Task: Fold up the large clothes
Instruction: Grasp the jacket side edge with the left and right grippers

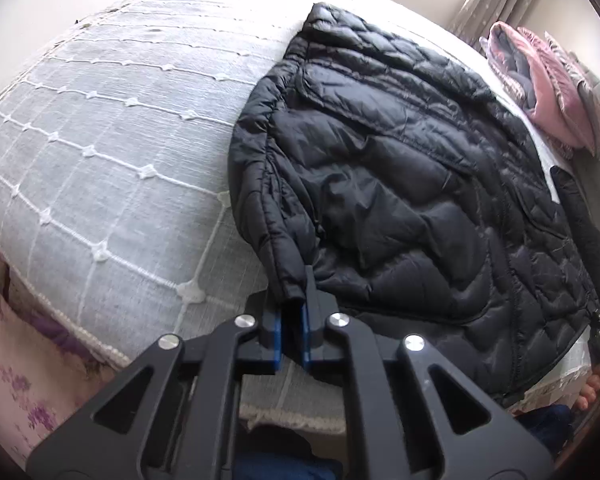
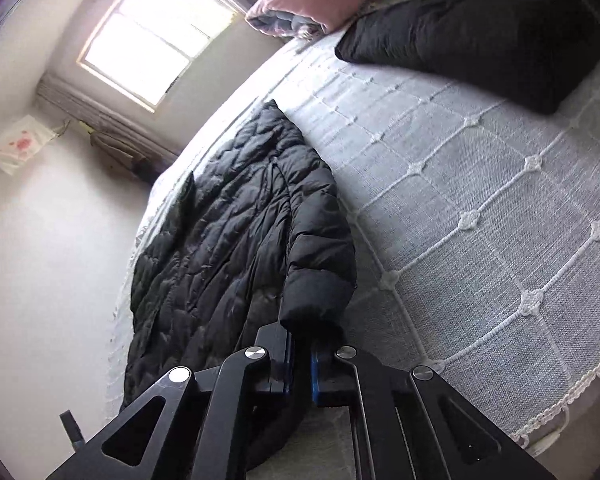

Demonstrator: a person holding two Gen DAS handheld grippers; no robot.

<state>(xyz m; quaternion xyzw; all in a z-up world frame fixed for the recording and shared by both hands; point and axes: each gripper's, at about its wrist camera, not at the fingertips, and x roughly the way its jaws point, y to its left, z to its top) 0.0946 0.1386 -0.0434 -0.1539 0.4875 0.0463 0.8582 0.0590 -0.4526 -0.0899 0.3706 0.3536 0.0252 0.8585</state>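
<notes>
One black quilted puffer jacket (image 1: 400, 184), spread flat on the near side of a bed, hem toward the bed edge; no brand, label or writing can be read anywhere on it. Shell glossy, stitched in wavy padded channels, sleeves with plain tubular cuffs. Left gripper (image 1: 294, 312): black frame, blue pads, clenched on one cuff. Right gripper (image 2: 300, 344): same build, clenched on the other cuff, which hangs a little clear of the cover (seen from its own camera). Bedspread (image 1: 100, 152): pale grey woven cloth with raised white cord in a diamond lattice, small knots at the crossings, braided trim at the border. Also on the bed: a folded pink blanket (image 1: 540, 92), a dark pillow (image 2: 480, 36). Window (image 2: 156, 36) bright behind.
</notes>
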